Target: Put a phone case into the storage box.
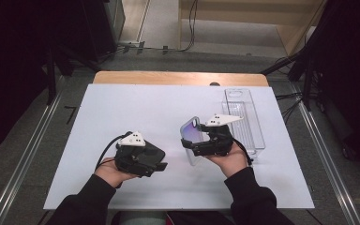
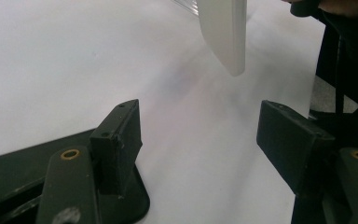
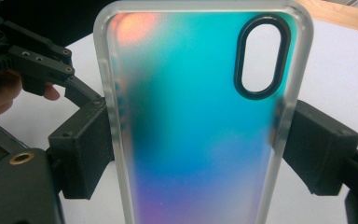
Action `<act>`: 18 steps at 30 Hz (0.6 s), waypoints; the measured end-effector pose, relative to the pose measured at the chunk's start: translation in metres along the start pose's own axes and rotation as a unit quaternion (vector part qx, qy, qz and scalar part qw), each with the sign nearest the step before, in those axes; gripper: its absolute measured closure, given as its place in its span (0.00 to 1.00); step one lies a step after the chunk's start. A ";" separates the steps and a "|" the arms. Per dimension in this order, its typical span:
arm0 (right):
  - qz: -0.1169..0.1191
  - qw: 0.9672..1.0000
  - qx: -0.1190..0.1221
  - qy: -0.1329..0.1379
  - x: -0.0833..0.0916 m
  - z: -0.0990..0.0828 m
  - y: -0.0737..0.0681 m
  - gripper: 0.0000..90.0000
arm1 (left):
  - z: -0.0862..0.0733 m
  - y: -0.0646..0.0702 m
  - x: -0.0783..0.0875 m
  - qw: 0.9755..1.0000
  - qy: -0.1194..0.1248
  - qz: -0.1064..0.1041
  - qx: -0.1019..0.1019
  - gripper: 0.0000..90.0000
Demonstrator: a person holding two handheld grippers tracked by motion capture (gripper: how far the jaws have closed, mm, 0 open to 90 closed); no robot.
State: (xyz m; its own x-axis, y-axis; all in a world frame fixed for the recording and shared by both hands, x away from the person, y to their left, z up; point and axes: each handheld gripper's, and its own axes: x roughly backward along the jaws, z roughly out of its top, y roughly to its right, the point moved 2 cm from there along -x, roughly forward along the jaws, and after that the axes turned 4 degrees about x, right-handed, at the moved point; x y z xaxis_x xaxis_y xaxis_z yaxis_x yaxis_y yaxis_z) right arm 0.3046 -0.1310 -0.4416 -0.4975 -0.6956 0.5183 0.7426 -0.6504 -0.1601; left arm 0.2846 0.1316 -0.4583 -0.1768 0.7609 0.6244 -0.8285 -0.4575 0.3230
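Our right tongs (image 3: 191, 154) clench the phone case (image 3: 200, 116) by its edges, upright above the surface (image 1: 122, 108); the left tongs (image 2: 200, 135) hang released at its 9 o'clock. A loose squeeze could drop it.

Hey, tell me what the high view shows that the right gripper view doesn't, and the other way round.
High view alone: the clear plastic tray at the table's right, the floor around, both sleeves, and the left gripper open with nothing in it.
Right gripper view alone: the phone case's black-ringed oval camera opening and frosted rim, with both pads pressing its side edges.
Both: the iridescent case in the right gripper, above the white table.
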 end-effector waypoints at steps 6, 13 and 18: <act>-0.001 1.000 0.007 -0.006 0.002 0.000 0.001 0.16 | -0.008 -0.003 0.004 1.000 -0.003 0.003 -0.001 0.34; 0.006 1.000 0.008 -0.004 0.014 0.005 0.006 0.16 | -0.018 -0.005 0.010 1.000 -0.007 0.010 0.004 0.34; 0.013 1.000 0.012 -0.001 0.022 0.009 0.008 0.16 | -0.022 -0.006 0.013 1.000 -0.008 0.015 0.007 0.34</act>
State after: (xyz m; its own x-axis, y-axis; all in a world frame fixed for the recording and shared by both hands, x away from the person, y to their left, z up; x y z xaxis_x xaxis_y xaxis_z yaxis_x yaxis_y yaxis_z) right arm 0.3037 -0.1493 -0.4241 -0.4767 -0.7113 0.5165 0.7657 -0.6246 -0.1534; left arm 0.2757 0.1548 -0.4680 -0.1933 0.7394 0.6449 -0.8156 -0.4864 0.3132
